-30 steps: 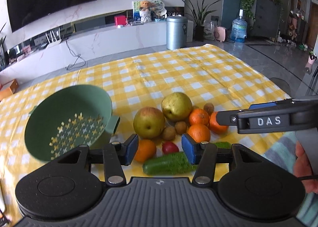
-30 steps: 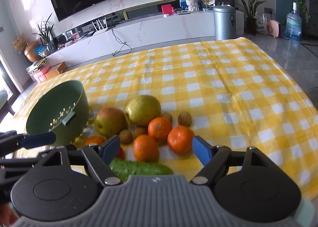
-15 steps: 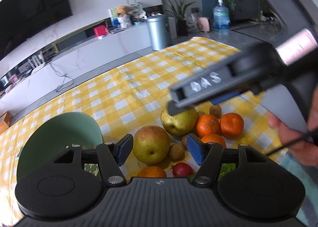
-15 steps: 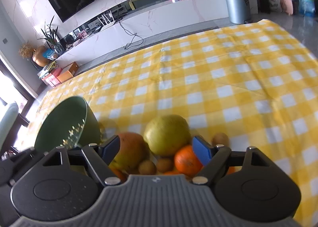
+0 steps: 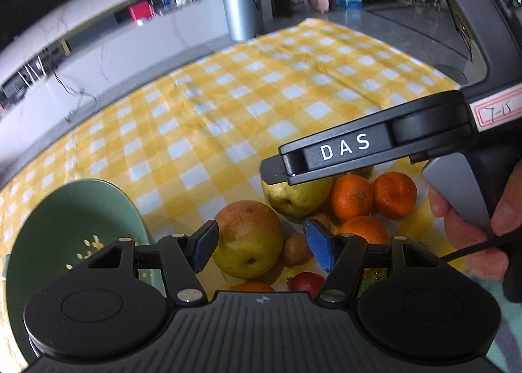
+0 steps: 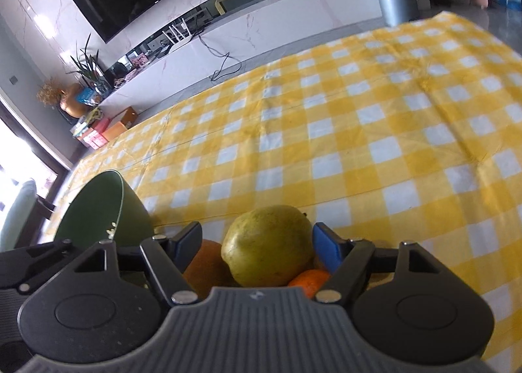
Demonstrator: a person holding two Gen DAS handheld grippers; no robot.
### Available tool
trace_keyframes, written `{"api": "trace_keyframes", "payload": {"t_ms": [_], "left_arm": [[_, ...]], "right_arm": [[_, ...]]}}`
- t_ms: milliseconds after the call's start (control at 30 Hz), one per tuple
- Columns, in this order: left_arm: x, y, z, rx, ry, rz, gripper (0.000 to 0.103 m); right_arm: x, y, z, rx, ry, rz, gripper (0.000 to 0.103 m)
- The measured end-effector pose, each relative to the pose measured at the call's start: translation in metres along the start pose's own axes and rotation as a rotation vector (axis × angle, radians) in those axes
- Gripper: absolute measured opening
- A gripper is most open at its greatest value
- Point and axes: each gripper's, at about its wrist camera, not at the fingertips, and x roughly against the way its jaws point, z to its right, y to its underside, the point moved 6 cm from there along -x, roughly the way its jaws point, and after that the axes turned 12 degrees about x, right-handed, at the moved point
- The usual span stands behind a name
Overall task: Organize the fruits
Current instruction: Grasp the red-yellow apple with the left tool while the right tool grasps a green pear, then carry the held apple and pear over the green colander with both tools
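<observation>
On the yellow checked tablecloth (image 5: 228, 105) there's a fruit pile, with the green colander (image 5: 65, 216) just to its left. The right gripper (image 6: 257, 245) has its jaws spread wide on either side of the yellow-green pear (image 6: 267, 249), not squeezing it as far as I can see. The left gripper (image 5: 261, 242) is spread open too, hovering over the reddish pear (image 5: 249, 237). 3 oranges (image 5: 352, 198) are bunched up to the right.
</observation>
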Motion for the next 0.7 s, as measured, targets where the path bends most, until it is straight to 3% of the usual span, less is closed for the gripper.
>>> {"api": "trace_keyframes", "payload": {"t_ms": [433, 700], "left_arm": [[-0.027, -0.005, -0.009, 0.029, -0.089, -0.149, 0.073], [-0.036, -0.006, -0.008, 0.048, -0.106, -0.172, 0.074]], "right_arm": [[-0.019, 0.002, 0.008, 0.043, 0.035, -0.021, 0.073], [-0.025, 0.004, 0.007, 0.067, 0.038, -0.034, 0.073]]}}
